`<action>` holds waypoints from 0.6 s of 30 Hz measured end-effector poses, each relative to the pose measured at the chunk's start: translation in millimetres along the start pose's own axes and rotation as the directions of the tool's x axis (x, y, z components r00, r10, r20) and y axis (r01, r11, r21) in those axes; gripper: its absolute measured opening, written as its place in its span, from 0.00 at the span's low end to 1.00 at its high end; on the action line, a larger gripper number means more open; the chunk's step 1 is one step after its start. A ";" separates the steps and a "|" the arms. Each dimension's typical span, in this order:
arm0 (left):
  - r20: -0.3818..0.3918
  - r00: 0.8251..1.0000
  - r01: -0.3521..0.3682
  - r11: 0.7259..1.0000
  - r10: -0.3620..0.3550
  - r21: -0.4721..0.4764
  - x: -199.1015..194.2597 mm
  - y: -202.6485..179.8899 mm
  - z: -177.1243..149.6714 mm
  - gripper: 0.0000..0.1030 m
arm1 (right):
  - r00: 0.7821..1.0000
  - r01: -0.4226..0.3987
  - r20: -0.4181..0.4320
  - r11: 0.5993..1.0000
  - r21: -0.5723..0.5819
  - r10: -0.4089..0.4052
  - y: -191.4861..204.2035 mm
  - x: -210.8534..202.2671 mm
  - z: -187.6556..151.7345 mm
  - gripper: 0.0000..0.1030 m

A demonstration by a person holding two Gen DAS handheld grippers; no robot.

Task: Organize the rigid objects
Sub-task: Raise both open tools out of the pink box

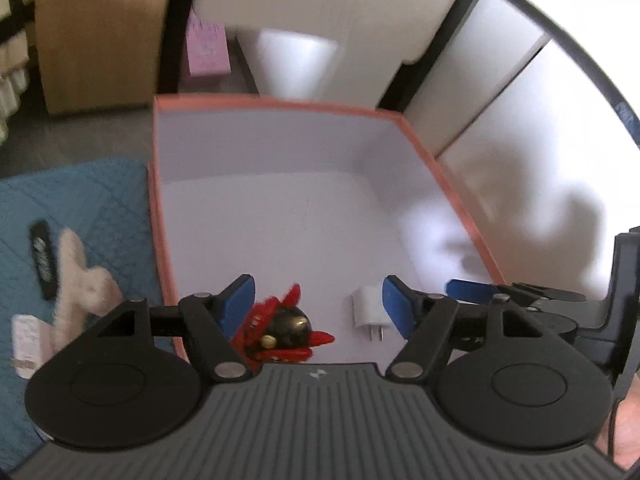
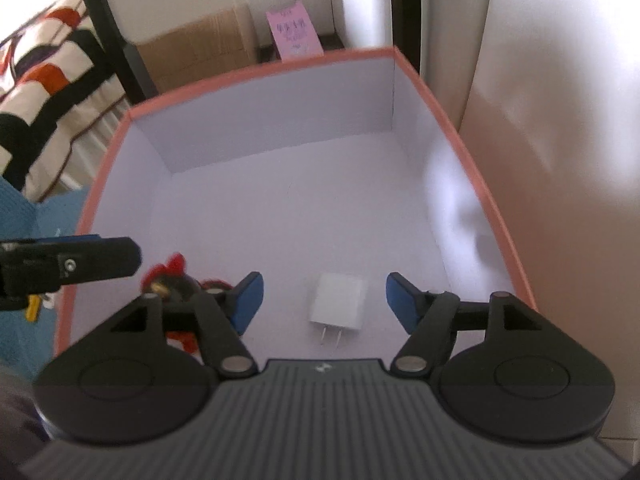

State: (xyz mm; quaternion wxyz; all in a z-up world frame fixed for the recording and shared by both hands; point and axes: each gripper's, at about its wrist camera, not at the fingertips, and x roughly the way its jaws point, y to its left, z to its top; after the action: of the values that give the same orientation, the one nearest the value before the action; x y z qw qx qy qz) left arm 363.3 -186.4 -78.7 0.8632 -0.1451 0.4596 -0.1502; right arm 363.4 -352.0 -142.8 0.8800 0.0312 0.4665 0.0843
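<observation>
Both the left tongs (image 1: 318,306) and the right tongs (image 2: 324,300) are held apart and empty above the near end of the box (image 2: 486,196). The red toy (image 1: 284,330) is seen just under the left tongs' left finger, and the white charger (image 2: 339,302) lies between the right tongs' fingers. The placing step is judged complete; next, a fresh item must be fetched from the blue mat (image 1: 76,196) lying outside the box to the left.

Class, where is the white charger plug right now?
The white charger plug lies on the floor of the pink-rimmed box, right of the red-and-black toy.

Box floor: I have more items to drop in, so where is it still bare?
The far half of the box, up to its back wall and right wall, is bare. The near edge is crowded: white charger centre, red-and-black toy at the left wall.
</observation>
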 end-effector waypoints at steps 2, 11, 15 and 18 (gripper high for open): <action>0.058 0.998 -0.025 0.999 0.023 0.032 -17.7 -3.3 -2.0 0.73 | 0.999 0.003 0.034 1.000 0.004 -0.003 1.7 -10.6 1.5 0.68; 0.235 0.971 -0.055 0.996 0.038 0.068 -93.1 -7.0 -9.9 0.73 | 0.984 -0.013 0.176 1.000 -0.008 0.014 21.3 -62.2 -1.6 0.68; 0.300 0.953 -0.062 0.996 0.040 0.065 -121.6 -10.1 -12.3 0.73 | 0.971 -0.024 0.239 0.999 -0.025 0.029 31.3 -83.7 -3.4 0.68; 0.335 0.942 -0.060 0.996 0.035 0.064 -143.5 -11.5 -18.4 0.73 | 0.959 -0.025 0.281 0.998 -0.056 0.040 40.8 -99.1 -7.1 0.68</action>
State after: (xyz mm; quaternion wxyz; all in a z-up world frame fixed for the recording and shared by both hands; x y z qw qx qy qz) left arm 270.0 -142.6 23.5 0.9366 -0.1257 0.3044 -0.1193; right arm 298.1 -329.6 -60.5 0.9365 0.0274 0.3333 0.1055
